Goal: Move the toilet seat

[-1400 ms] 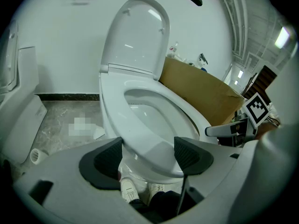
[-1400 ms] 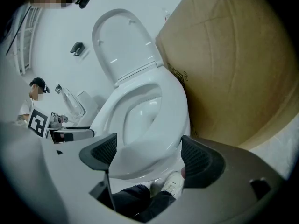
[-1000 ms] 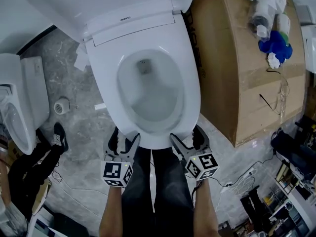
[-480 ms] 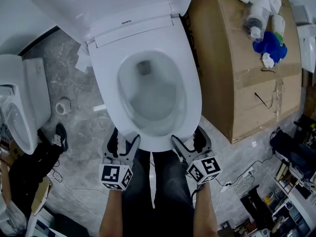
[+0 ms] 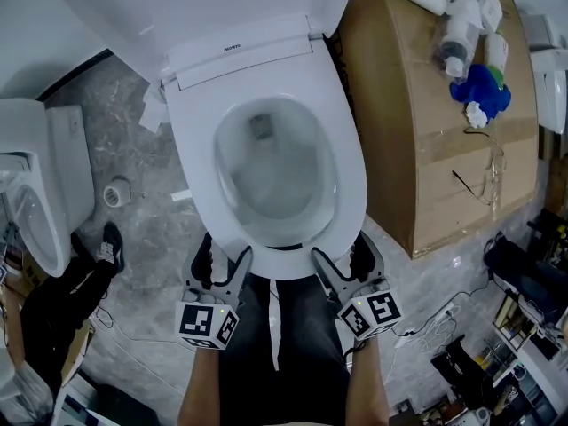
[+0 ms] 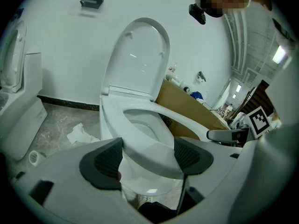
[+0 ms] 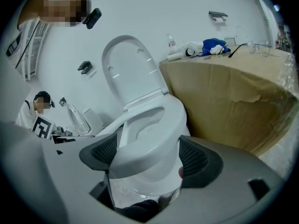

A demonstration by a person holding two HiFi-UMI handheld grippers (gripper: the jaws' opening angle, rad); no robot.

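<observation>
Two tools flank the toilet seat at its 6 o'clock rim. We see the left tool and right tool both spread, clamping nothing. The seat lies down on the bowl, so we judge the lifting is all left to do.

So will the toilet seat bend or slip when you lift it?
Probably stiff: the toilet seat looks like one hard moulded ring. It should swing up rather than come away, being joined at the back beside the raised lid. It looks glossy, so the left gripper and right gripper might slip.
</observation>
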